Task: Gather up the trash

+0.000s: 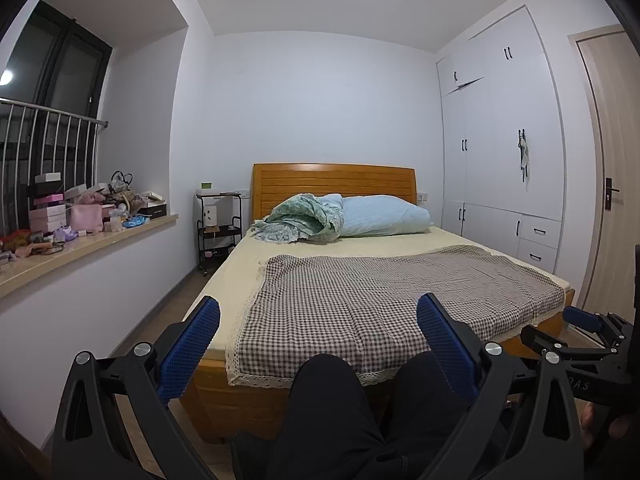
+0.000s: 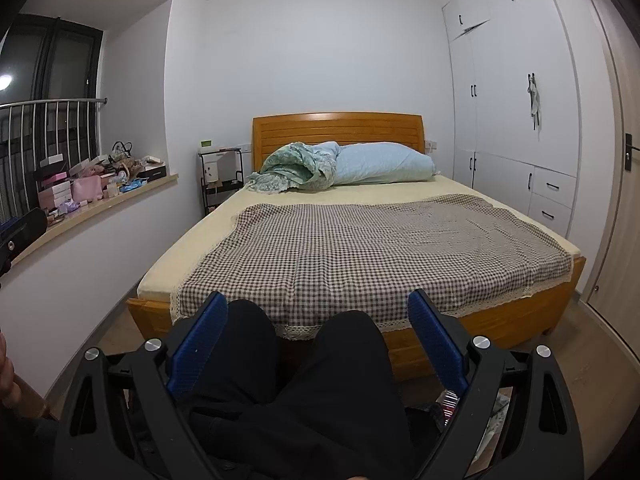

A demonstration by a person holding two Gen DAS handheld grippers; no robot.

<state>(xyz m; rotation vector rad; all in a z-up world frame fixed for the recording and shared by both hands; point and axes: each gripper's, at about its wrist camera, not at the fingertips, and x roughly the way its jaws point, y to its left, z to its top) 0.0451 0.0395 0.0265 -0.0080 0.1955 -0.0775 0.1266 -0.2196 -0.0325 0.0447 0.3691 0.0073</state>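
My left gripper (image 1: pixel 318 312) is open and empty, held above the person's black-trousered knees (image 1: pixel 332 392) and facing the foot of a wooden bed (image 1: pixel 256 396). My right gripper (image 2: pixel 318 308) is open and empty too, beside it and facing the same bed (image 2: pixel 500 320); it also shows at the right edge of the left wrist view (image 1: pixel 580 320). A checked cloth (image 2: pixel 360 248) covers the near half of the bed. Some colourful wrappers or papers (image 2: pixel 496 412) lie on the floor under my right gripper, partly hidden by its finger. No trash shows on the bed.
A window sill (image 1: pixel 100 240) at left carries several boxes, pink bags and small items (image 1: pixel 80 208). A black cart (image 1: pixel 218 232) stands by the headboard. A rolled green blanket (image 1: pixel 304 216) and blue pillow (image 1: pixel 384 214) lie at the bed's head. White wardrobes (image 1: pixel 504 140) and a door (image 1: pixel 612 184) stand at right.
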